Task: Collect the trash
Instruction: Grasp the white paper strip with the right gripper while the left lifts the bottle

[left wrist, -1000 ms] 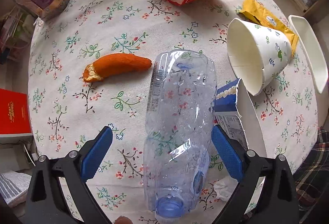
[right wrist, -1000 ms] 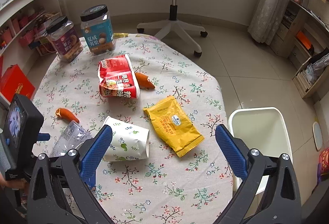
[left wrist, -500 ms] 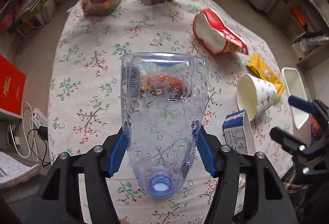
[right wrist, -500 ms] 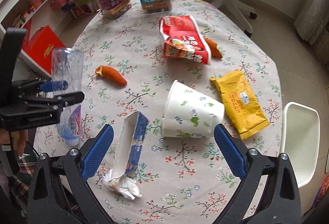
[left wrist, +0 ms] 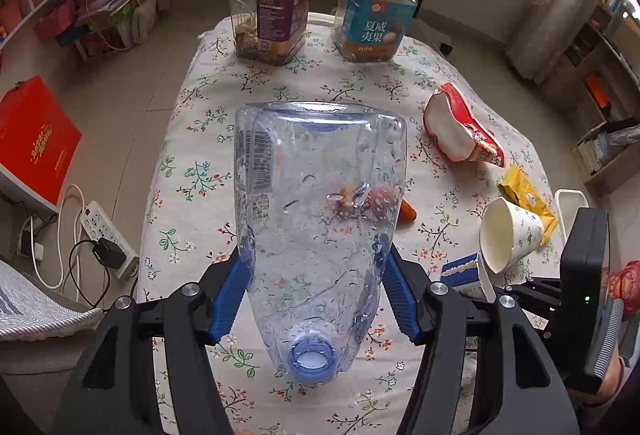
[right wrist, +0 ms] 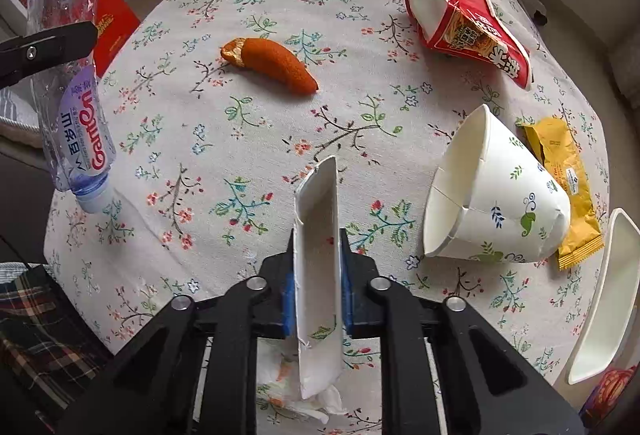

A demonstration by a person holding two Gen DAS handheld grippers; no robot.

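My left gripper (left wrist: 316, 275) is shut on a clear plastic bottle (left wrist: 320, 215), its blue pads pressing the sides, cap end toward the camera. The bottle (right wrist: 68, 75) hangs above the table's left edge in the right wrist view. My right gripper (right wrist: 318, 299) is shut on a flattened carton (right wrist: 318, 255), white inside and blue outside, which lies on the floral tablecloth (right wrist: 240, 155). Loose on the cloth are an orange peel (right wrist: 272, 65), a red snack bag (right wrist: 460, 23), a tipped paper cup (right wrist: 496, 203), a yellow wrapper (right wrist: 568, 187) and a crumpled tissue (right wrist: 288, 391).
A white bin (right wrist: 604, 299) stands off the table's right edge. Two lidded jars (left wrist: 272, 3) (left wrist: 378, 15) stand at the far end. A red box (left wrist: 32, 143), a power strip (left wrist: 100, 231) and cables lie on the floor to the left. An office chair is beyond the table.
The left gripper closed on the bottle and lifted it off the cloth. The right gripper came down from above the table and closed on the carton.
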